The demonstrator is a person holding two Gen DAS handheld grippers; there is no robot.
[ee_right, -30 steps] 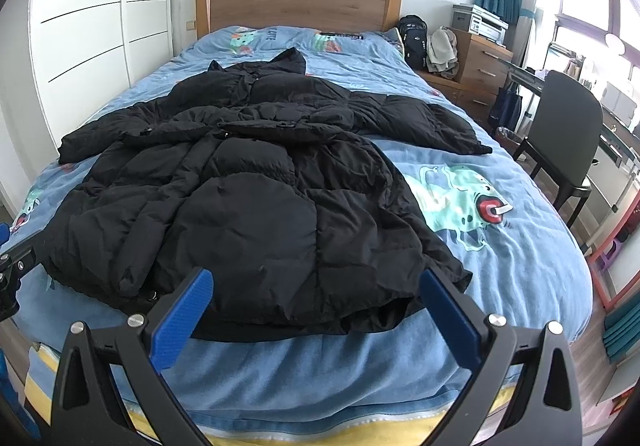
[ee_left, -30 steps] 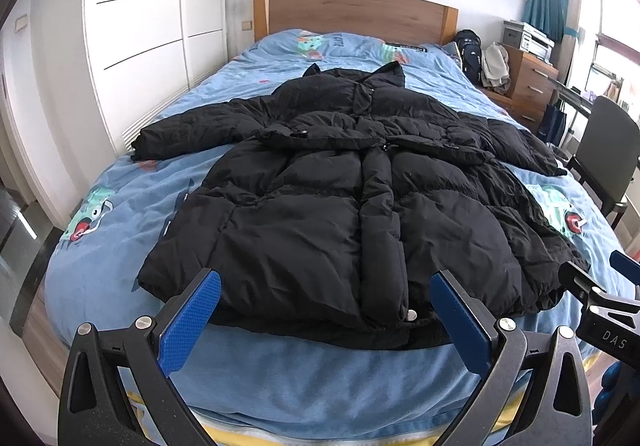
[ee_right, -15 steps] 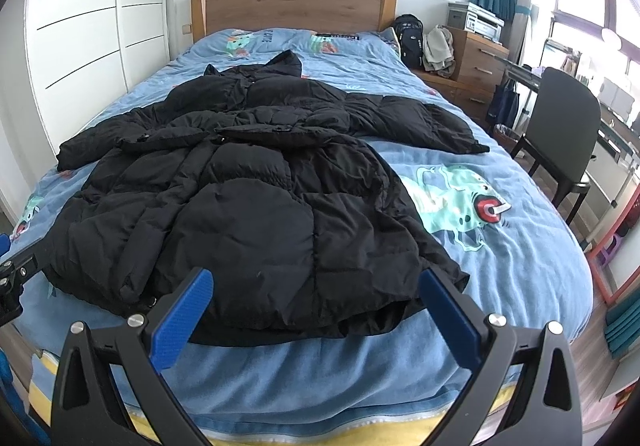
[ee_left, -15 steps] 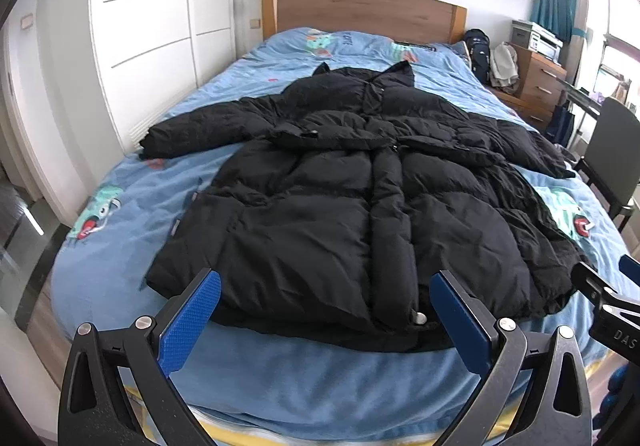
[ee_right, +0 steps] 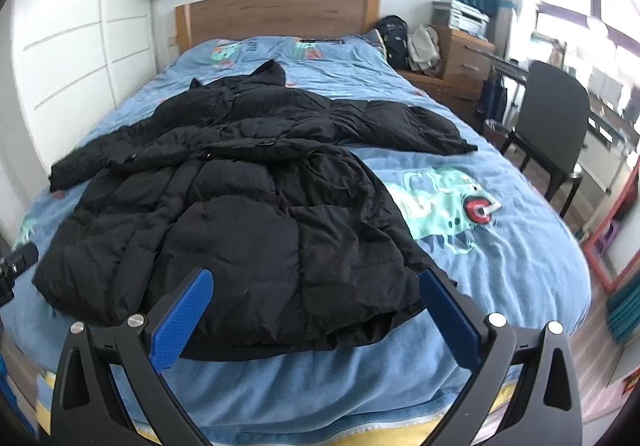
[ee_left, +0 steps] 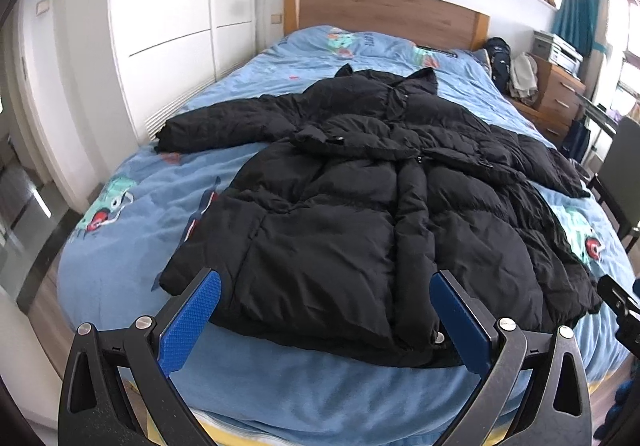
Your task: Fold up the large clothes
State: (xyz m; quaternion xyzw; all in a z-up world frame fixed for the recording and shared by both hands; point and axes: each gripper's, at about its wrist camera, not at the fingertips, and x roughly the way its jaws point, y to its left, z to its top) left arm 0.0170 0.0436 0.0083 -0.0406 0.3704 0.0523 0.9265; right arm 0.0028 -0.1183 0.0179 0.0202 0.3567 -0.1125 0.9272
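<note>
Blue bedding (ee_left: 120, 246) fills both views. Left gripper (ee_left: 326, 320) and right gripper (ee_right: 316, 320) gape wide, holding nothing, low in frame over the hem of the black puffer coat (ee_left: 360, 214) sprawled mid-frame. Each should probably pinch a hem corner deeply; the padding looks slippery. Its underside stays hidden.

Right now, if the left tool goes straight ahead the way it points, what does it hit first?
Most likely the bottom hem of the black coat, lying on the bed. The left tool is open and holds nothing; depth is unclear.
</note>
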